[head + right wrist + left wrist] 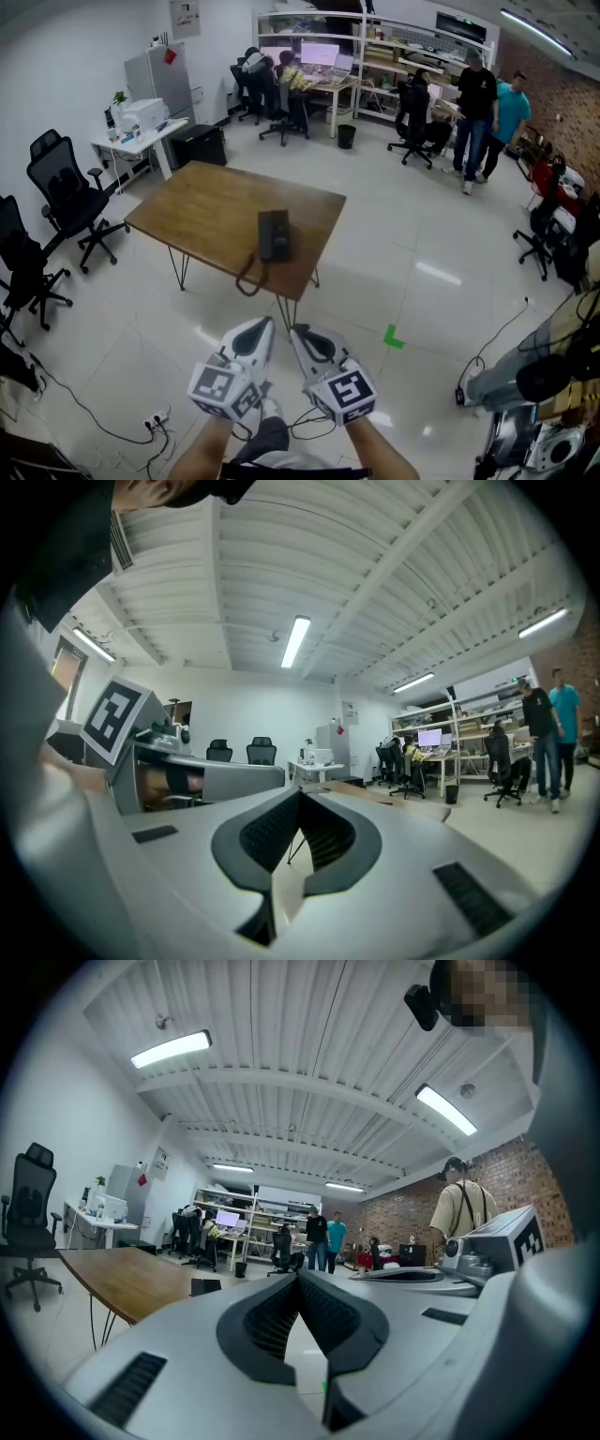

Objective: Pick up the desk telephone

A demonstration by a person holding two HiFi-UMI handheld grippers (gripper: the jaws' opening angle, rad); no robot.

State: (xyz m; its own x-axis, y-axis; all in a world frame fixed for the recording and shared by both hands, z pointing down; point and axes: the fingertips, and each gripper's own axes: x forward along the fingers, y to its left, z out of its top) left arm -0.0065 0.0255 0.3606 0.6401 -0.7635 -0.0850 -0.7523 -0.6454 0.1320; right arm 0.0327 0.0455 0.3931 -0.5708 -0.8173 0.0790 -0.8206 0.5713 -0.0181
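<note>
Left gripper (266, 324) and right gripper (296, 332), side by side, each have their jaws pressed fully together with nothing between them. The black desk telephone (274, 234) lies well ahead on the wooden table (202, 211), near its front edge, with its cord (250, 277) hanging over

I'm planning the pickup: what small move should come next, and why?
Probably walk up to the table: the phone lies by its near edge, seemingly out of reach, and the left tool and right tool are shut and empty, short of it.
</note>
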